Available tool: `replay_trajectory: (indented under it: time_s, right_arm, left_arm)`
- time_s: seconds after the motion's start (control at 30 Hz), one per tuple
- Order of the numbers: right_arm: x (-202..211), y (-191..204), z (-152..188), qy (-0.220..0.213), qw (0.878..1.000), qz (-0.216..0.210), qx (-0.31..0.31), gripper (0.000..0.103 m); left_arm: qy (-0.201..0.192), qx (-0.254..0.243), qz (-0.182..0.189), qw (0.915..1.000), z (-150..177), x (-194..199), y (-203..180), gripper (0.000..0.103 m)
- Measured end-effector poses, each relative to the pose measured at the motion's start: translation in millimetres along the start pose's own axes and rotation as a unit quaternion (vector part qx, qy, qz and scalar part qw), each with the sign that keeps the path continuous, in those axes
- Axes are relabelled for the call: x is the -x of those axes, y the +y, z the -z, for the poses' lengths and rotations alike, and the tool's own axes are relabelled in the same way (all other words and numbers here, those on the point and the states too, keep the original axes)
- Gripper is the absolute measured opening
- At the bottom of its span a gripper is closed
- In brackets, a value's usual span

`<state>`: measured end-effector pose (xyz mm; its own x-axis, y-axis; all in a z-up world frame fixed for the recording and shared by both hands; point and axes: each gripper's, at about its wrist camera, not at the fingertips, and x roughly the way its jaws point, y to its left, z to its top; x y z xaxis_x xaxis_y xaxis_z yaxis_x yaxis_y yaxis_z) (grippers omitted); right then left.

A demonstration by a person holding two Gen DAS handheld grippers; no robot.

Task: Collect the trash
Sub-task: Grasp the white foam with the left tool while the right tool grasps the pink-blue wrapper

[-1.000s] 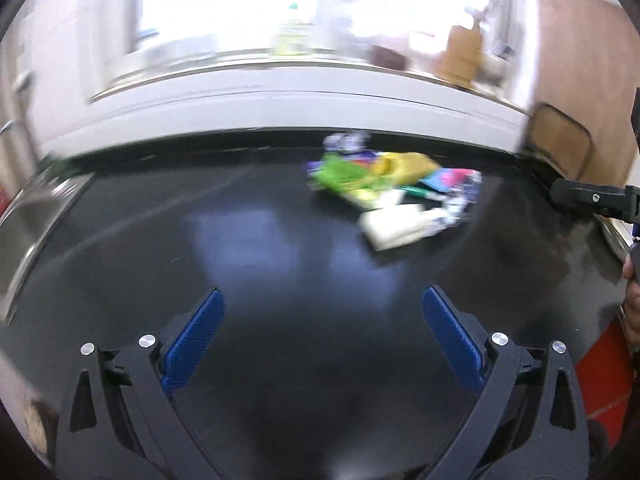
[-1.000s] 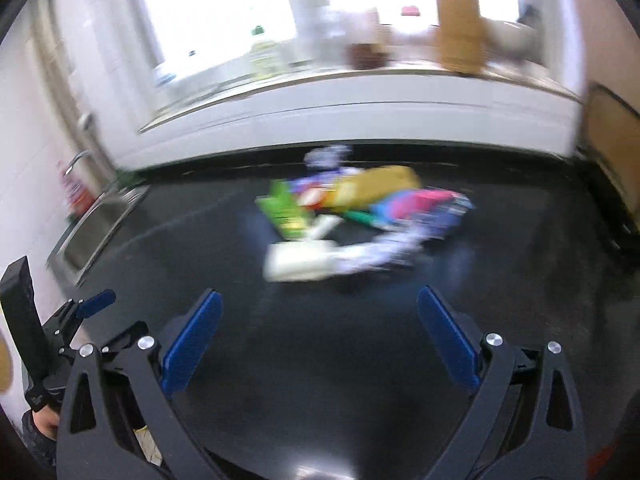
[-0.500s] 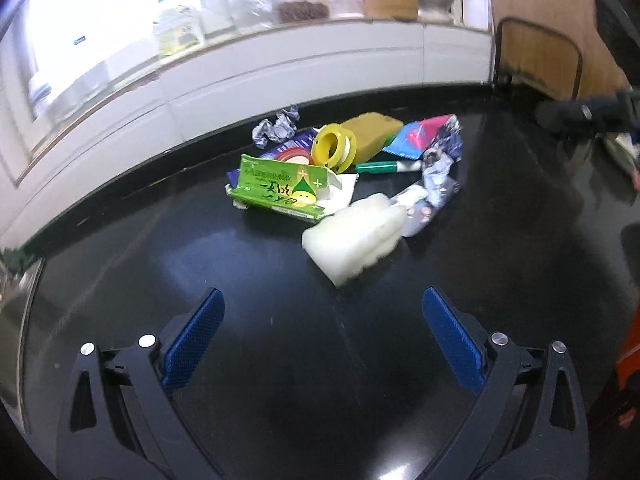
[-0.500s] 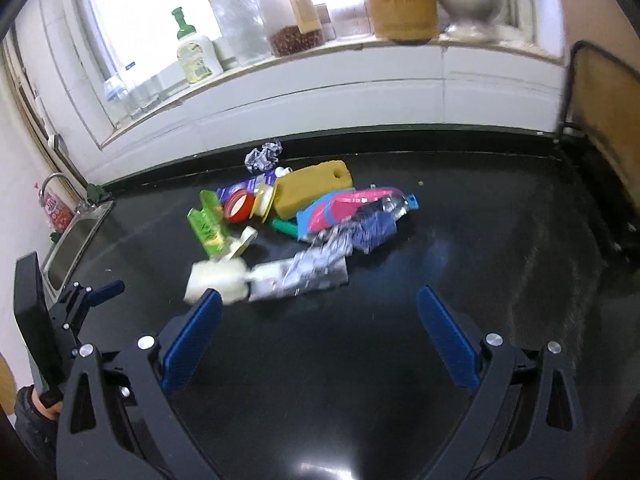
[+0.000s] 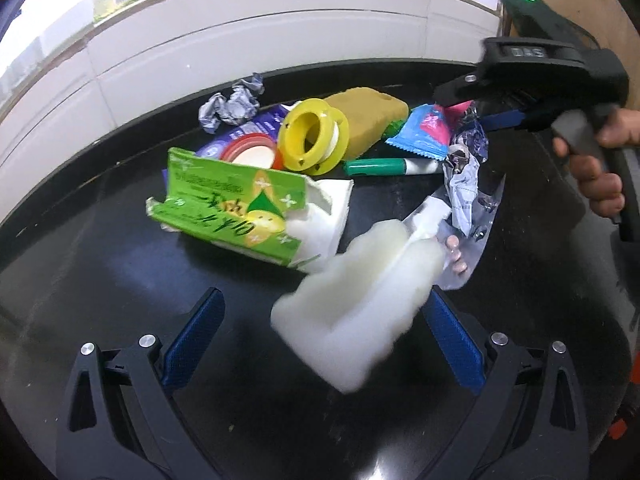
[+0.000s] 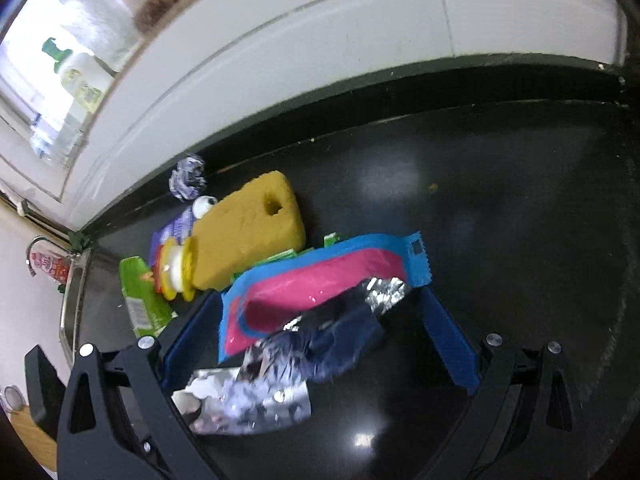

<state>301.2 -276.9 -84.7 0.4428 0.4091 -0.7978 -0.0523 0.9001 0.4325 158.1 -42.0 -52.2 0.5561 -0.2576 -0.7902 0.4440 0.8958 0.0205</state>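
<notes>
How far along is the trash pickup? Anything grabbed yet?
Nothing looks collected: the whole pile sits on the black counter. In hand: nothing. The left gripper is open around the white foam; the right gripper is open around the blue-pink wrapper and foil. Left: the tissue pack, yellow spool, sponge, marker.
</notes>
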Motion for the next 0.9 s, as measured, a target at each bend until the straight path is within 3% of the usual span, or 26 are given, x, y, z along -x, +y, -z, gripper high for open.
replay_trajectory:
  time_s: [0.1, 0.2, 0.23, 0.27, 0.33, 0.37, 0.5, 0.67, 0.9]
  right_arm:
    - [-9, 2, 0, 0.009, 1.000, -0.002, 0.005, 0.079]
    - [-11, 5, 2, 0.006, 1.000, -0.005, 0.010, 0.058]
    - [-10, 7, 3, 0.005, 1.000, -0.006, 0.012, 0.049]
    - [-9, 9, 4, 0.003, 1.000, -0.008, 0.016, 0.033]
    - [-2, 13, 5, -0.010, 1.000, -0.001, 0.027, 0.024]
    - [3, 15, 6, -0.018, 0.999, 0.001, 0.034, 0.019]
    - [27, 23, 10, -0.052, 0.997, 0.006, 0.049, 0.017]
    - [68, 41, 17, -0.098, 0.992, 0.009, 0.083, 0.017]
    - [66, 28, 39, -0.063, 0.995, 0.008, 0.077, 0.017]
  left_arm:
    - [-0.004, -0.012, 0.000, 0.9999, 0, -1, -6, 0.092]
    - [0.003, -0.017, 0.009, 0.9998, 3, -2, -10, 0.067]
    - [0.005, -0.013, 0.013, 0.9998, 4, -1, -10, 0.064]
    - [0.004, -0.009, 0.014, 0.9999, 6, 0, -10, 0.062]
    - [0.003, -0.007, 0.017, 0.9998, 7, 3, -12, 0.046]
    - [0.003, -0.007, 0.018, 0.9998, 8, 5, -13, 0.044]
    - [0.003, 0.001, 0.019, 0.9998, 9, 15, -11, 0.034]
    - [-0.010, 0.016, 0.013, 0.9997, 10, 34, -7, 0.033]
    - [-0.009, 0.020, 0.013, 0.9997, 22, 46, -14, 0.033]
